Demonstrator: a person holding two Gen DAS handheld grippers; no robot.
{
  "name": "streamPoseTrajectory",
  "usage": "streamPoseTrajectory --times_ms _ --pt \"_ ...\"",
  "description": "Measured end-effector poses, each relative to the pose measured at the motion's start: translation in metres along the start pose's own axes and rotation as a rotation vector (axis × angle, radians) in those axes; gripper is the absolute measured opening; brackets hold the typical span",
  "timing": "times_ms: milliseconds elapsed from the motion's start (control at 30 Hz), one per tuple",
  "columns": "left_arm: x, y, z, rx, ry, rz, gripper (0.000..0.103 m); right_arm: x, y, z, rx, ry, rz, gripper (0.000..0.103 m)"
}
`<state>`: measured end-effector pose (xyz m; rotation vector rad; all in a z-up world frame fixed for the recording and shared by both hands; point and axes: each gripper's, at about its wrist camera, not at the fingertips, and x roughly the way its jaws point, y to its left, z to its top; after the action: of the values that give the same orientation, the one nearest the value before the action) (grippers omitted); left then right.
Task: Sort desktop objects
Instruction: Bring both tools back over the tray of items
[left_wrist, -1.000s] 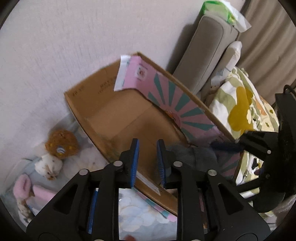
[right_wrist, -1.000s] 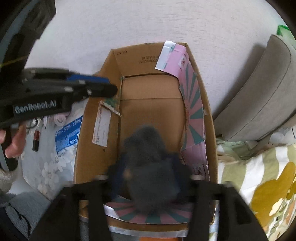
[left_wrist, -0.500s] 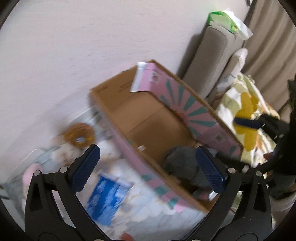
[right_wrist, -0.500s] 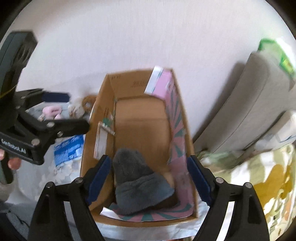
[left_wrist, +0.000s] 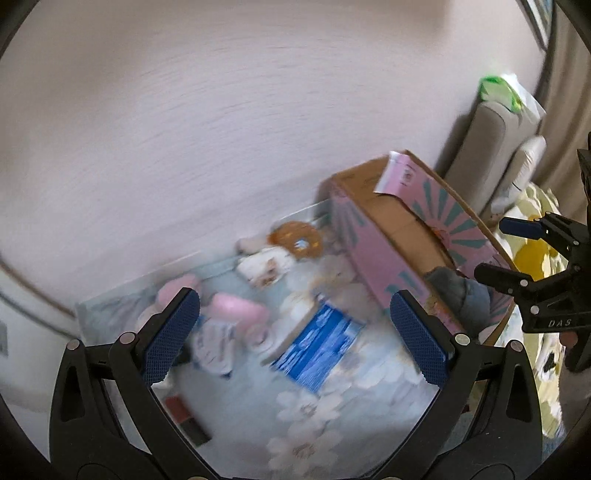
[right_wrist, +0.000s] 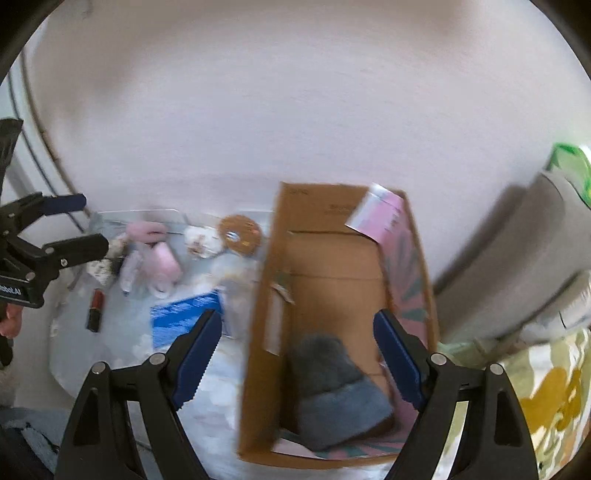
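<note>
A grey fuzzy knit hat (right_wrist: 332, 391) lies crumpled in the near end of the cardboard box (right_wrist: 266, 332), lower centre of the right wrist view. Right tongs (right_wrist: 299, 362) and left tongs (left_wrist: 295, 332) gape, nothing between them, jaws having just opened.

- My left gripper (left_wrist: 295, 328) points steeply downward, its jaws spread as wide as they go, and nothing sits between the blue pads (left_wrist: 170, 335).
- Those left jaws have just been opening.
- My right gripper (right_wrist: 299, 363) also tilts down, its jaws well apart and gripping nothing; they too have just been opening.
- Part of my left hand (right_wrist: 8, 320) shows at the picture's edge, wrapped around that gripper's handle.
</note>
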<state>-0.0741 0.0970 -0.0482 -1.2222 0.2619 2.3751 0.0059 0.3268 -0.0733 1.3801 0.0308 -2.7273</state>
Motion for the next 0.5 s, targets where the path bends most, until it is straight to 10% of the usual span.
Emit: streamPoseTrajectory --times_ms 500 --pt "-0.045 0.129 -0.096 -0.276 0.024 0.154 0.103 0.025 0.090 0.023 -0.181 0.037 0.144 0.081"
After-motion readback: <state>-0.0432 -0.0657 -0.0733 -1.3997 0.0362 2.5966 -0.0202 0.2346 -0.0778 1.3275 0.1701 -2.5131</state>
